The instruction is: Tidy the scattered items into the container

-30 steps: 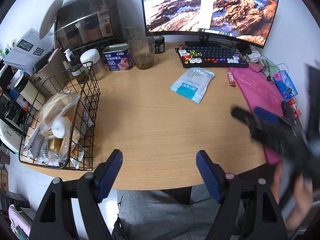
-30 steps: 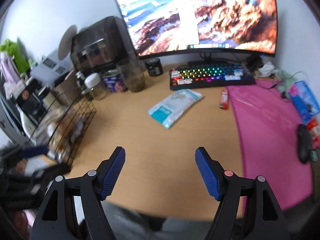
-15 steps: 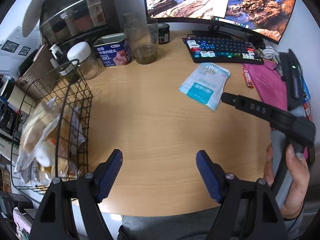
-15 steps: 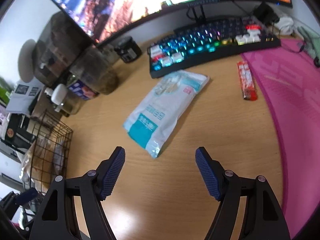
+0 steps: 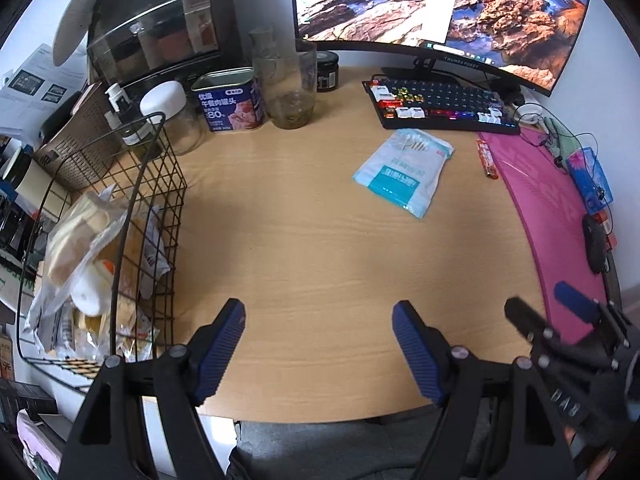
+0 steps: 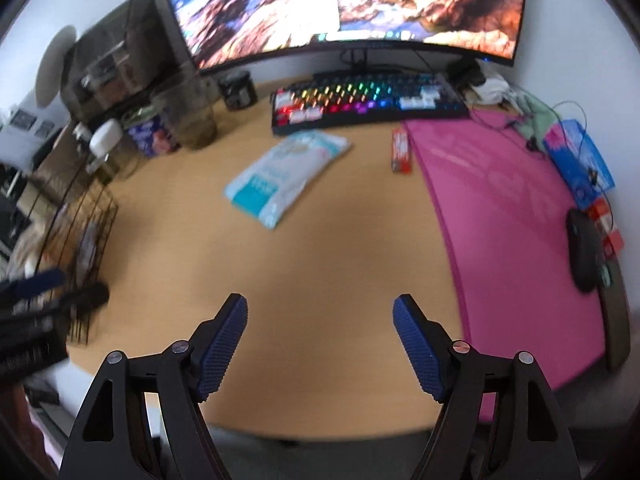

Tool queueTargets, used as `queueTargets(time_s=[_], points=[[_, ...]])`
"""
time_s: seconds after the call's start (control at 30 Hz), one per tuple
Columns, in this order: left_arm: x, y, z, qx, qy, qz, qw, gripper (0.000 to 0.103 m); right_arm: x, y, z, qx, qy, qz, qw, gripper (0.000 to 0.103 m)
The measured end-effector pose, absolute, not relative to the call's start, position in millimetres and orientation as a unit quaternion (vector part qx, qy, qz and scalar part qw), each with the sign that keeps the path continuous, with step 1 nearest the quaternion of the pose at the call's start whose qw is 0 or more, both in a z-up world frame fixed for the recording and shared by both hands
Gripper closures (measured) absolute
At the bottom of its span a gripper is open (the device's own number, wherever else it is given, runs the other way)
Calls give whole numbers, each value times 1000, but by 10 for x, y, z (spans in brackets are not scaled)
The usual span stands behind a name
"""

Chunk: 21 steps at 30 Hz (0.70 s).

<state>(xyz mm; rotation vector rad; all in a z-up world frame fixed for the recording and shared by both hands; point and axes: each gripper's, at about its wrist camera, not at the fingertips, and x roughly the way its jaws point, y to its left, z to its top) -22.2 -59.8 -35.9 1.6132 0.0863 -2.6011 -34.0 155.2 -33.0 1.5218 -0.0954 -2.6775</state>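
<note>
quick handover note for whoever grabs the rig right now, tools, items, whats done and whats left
Left tool: open, empty, over the near desk edge beside the wire basket.
Right tool: open, empty, over the bare desk middle.
Done: the wire basket at the desk's left already holds several wrapped snacks and packets.
Left: the white and teal pouch lies flat in front of the keyboard; the thin red stick packet lies at the edge of the pink mat. Both are still outside the basket.
Likely next: pick up the pouch, then the red packet.
</note>
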Motion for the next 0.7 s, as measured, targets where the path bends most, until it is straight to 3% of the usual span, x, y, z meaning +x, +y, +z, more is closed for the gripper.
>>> queueTargets(time_s=[0.7], points=[[-43, -567, -283, 517, 23, -854, 49, 24, -37, 1444, -103, 458, -13, -889, 27, 27]])
